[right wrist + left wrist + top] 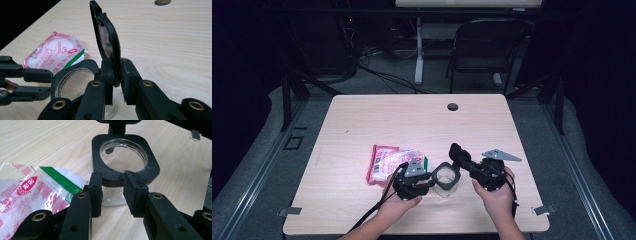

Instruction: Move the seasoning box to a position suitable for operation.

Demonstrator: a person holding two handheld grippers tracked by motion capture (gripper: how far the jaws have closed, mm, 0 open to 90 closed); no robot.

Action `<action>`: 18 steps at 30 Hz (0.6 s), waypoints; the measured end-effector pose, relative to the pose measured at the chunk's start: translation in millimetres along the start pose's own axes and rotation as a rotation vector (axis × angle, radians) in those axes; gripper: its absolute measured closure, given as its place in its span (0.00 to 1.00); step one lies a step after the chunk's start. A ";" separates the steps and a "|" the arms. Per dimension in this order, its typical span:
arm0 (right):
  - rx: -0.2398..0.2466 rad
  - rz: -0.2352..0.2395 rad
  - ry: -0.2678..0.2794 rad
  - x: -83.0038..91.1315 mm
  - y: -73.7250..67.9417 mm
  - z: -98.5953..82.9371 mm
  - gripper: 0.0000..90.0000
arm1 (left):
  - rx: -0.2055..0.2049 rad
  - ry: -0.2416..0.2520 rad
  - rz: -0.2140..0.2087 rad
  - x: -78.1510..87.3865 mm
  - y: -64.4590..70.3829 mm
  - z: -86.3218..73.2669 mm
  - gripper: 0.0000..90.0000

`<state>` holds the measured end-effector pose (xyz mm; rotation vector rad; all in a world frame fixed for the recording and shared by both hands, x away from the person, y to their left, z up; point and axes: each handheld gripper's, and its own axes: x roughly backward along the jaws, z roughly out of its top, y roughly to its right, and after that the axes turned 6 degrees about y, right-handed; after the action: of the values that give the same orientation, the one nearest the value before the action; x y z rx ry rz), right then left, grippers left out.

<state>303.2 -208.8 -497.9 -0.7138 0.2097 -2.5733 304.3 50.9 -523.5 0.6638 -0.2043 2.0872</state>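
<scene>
A small clear container (446,176) with a black square rim (150,167) stands near the table's front edge. Its hinged black flap (110,35) is raised upright, and my right gripper (116,72) is shut on the flap's lower part, coming in from the right (467,162). My left gripper (113,192) is open, with its fingertips at the rim's near edge and the rim seen in the gap between them; in the high view it sits just left of the container (428,179). A pink, white and green plastic packet (389,162) lies flat to the left (37,187).
The wooden table (412,125) has a cable hole (452,106) at its far middle and metal clips at its front corners (543,210). A folding chair (484,45) and a desk leg stand beyond the far edge.
</scene>
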 end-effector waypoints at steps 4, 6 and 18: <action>-0.012 0.018 0.003 -1.9 2.9 -0.5 0.88 | 0.006 0.012 0.011 2.8 -2.0 -1.1 0.75; -0.014 0.027 -0.003 -2.6 2.9 -2.4 0.86 | 0.010 0.036 0.009 4.4 -4.8 -1.2 0.71; 0.015 0.004 -0.014 1.1 -1.7 -8.6 0.85 | 0.035 0.066 0.017 -9.7 -14.2 13.2 0.63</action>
<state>297.2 -207.5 -504.3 -0.7255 0.1873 -2.5627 325.2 46.9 -519.0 0.6145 -0.1370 2.1299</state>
